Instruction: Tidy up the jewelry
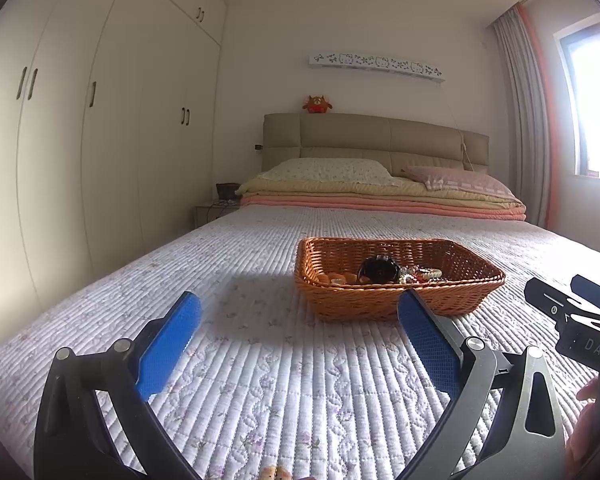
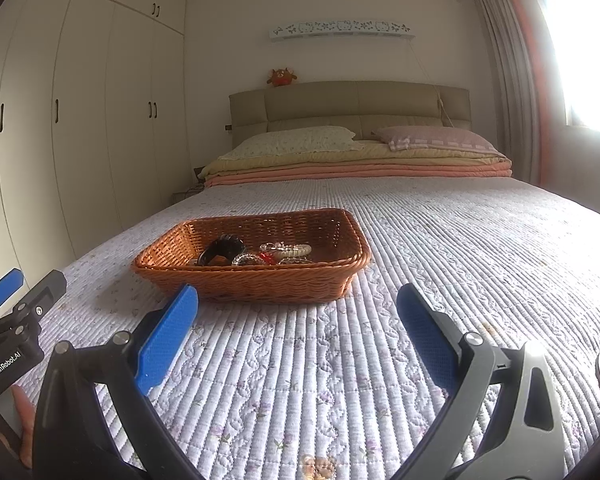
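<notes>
Left wrist view: the left gripper [image 1: 299, 320] is spread wide and holds nothing, hovering low over a quilted bedspread [image 1: 260, 380]; a small pale trinket [image 1: 274, 473] lies on the quilt just under it, too cut off to identify. Right wrist view: the right gripper [image 2: 297, 314] is equally wide and empty. Ahead of both sits a wicker basket [image 2: 252, 280], nearer the left gripper's right finger, holding a black watch [image 1: 378, 269] and beaded bracelets [image 2: 288, 252]. These look light, loose and slippery; pinching a band or bead strand seems safest. Beyond lie pillows [image 2: 296, 140] and a headboard [image 2: 348, 104]
</notes>
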The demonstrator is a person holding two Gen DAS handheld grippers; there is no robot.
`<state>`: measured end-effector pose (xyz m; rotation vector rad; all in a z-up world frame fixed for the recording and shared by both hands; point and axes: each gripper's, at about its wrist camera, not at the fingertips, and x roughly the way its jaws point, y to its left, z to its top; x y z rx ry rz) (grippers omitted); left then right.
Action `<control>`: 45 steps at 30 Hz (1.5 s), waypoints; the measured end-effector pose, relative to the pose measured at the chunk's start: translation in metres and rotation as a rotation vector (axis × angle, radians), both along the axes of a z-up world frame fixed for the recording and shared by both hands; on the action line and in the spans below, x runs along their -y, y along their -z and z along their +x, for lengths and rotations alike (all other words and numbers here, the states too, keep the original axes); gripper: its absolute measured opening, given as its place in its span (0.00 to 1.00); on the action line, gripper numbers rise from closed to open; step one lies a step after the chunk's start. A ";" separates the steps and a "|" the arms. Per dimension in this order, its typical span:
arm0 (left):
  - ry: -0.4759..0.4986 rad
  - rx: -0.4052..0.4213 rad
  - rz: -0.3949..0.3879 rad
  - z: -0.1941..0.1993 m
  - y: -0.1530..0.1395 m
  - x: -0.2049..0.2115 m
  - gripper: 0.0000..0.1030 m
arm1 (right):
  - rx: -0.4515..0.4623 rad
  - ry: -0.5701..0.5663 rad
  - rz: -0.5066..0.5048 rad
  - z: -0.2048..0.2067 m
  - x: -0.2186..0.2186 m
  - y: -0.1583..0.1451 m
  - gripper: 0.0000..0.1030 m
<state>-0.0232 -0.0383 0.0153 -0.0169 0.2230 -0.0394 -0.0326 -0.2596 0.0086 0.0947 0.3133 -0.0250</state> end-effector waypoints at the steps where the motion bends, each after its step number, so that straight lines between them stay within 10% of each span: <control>1: -0.001 0.001 -0.001 0.000 0.000 0.000 0.93 | 0.000 -0.001 -0.001 0.000 0.000 0.000 0.92; 45: -0.002 -0.012 -0.002 0.001 0.000 0.000 0.93 | 0.003 -0.011 -0.003 -0.001 -0.003 -0.001 0.92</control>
